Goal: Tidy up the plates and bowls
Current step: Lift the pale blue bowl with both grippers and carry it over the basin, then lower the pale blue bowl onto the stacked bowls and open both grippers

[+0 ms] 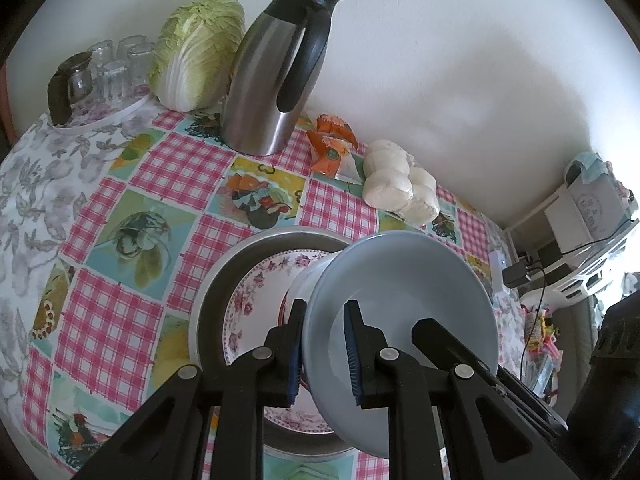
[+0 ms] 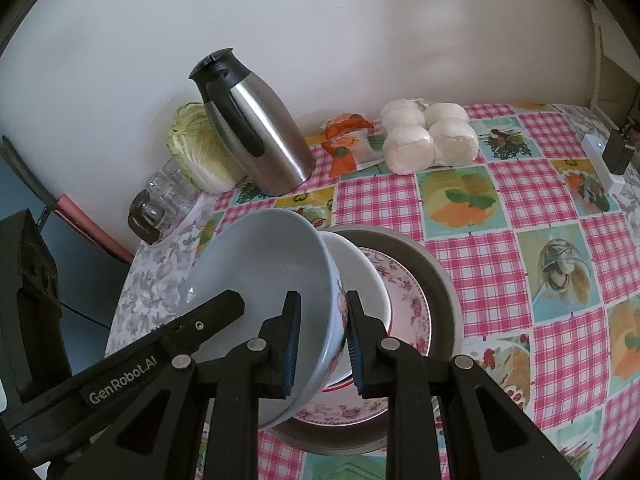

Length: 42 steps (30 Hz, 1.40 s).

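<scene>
Now | left hand-held gripper (image 1: 322, 350), right hand-held gripper (image 2: 323, 346): both clamped on blue bowl (image 1: 404, 284) rim

Wrist cams, close, bowl (image 1: 404, 280) shared

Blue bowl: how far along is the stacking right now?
Done: a floral plate sits in the grey pan, with a white bowl on it. In hand: both the left gripper and right gripper clamp the blue bowl's rim, tilted above that stack. Left: set it down into the white bowl and release.
</scene>
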{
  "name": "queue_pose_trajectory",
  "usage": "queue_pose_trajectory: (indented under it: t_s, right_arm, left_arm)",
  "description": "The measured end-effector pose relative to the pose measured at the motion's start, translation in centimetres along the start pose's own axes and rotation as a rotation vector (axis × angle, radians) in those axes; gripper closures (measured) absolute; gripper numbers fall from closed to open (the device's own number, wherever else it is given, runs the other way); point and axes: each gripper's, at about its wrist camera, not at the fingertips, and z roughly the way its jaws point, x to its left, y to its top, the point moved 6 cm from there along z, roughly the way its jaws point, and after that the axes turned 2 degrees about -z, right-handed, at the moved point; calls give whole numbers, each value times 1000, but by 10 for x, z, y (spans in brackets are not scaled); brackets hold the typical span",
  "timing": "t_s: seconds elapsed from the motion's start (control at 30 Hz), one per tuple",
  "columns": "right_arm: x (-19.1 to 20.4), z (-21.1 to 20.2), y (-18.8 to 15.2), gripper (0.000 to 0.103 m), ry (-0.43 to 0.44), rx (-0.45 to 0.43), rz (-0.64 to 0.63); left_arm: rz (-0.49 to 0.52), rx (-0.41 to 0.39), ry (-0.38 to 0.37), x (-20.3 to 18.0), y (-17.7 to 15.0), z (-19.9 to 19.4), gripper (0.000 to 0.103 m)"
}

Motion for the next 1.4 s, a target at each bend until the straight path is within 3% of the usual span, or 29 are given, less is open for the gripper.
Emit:
queue_pose_trajectory:
  t_s: [0.7,1.0,1.27,1.4]
  right_arm:
    - [-12,17,-3,78,-21,13,-2]
    - [-12,15,0,78,-24,-5,2]
    - [-14,12,4,77,-14,-36,17]
    - [-15,1,9,70,-12,-91,10]
  left_arm:
    - [12,24,28,0,-1,20,83]
    - [7,21,44,3,-1,20,89]
    - [-1,24,45,4,-1,21,91]
    - [-2,17,56,5,-1,20,90]
